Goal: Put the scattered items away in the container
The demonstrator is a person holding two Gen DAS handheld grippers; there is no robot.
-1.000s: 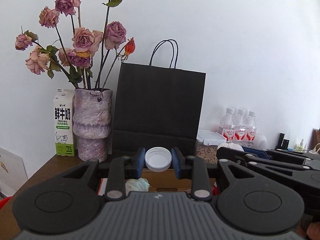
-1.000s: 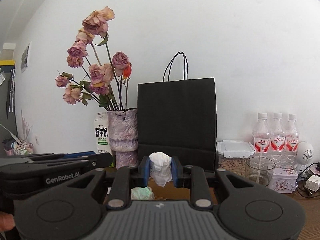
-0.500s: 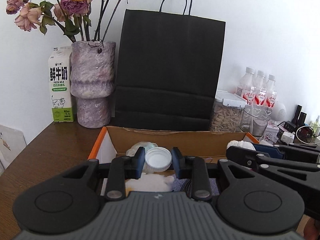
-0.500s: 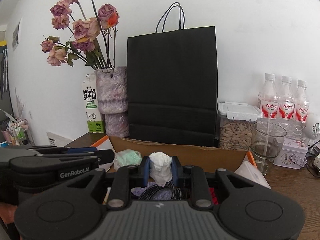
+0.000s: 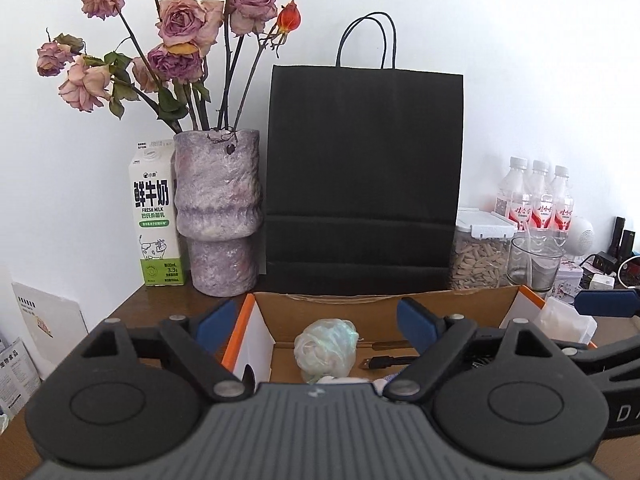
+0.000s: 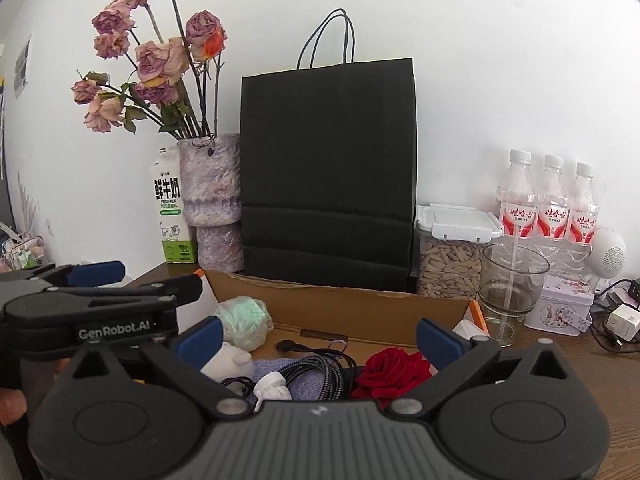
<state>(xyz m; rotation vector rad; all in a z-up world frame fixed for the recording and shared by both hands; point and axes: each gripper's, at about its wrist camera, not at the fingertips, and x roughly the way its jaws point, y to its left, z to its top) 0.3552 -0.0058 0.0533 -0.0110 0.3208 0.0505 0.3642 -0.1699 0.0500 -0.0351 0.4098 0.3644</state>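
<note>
An open cardboard box [image 5: 360,306] with orange edges sits on the wooden table, also in the right wrist view [image 6: 340,300]. My left gripper [image 5: 316,322] is open and empty above its left part. My right gripper [image 6: 318,338] is open and empty above its middle. Inside lie a pale green crumpled ball [image 5: 326,348] [image 6: 244,320], a white crumpled tissue [image 6: 274,388], a black braided cable [image 6: 316,372], a red rose [image 6: 394,370], a white rounded item [image 6: 228,362] and a lilac cloth [image 6: 298,388]. The white cap is hidden from view.
Behind the box stand a black paper bag [image 5: 364,184], a purple vase of dried roses [image 5: 218,216], a milk carton [image 5: 154,216], a seed jar [image 6: 450,256], a glass [image 6: 512,292], three water bottles [image 6: 552,208] and a small tin [image 6: 564,310].
Both grippers have opened over the box. The white cap has left my left gripper and the white tissue has left my right gripper; the tissue now lies in the box.
</note>
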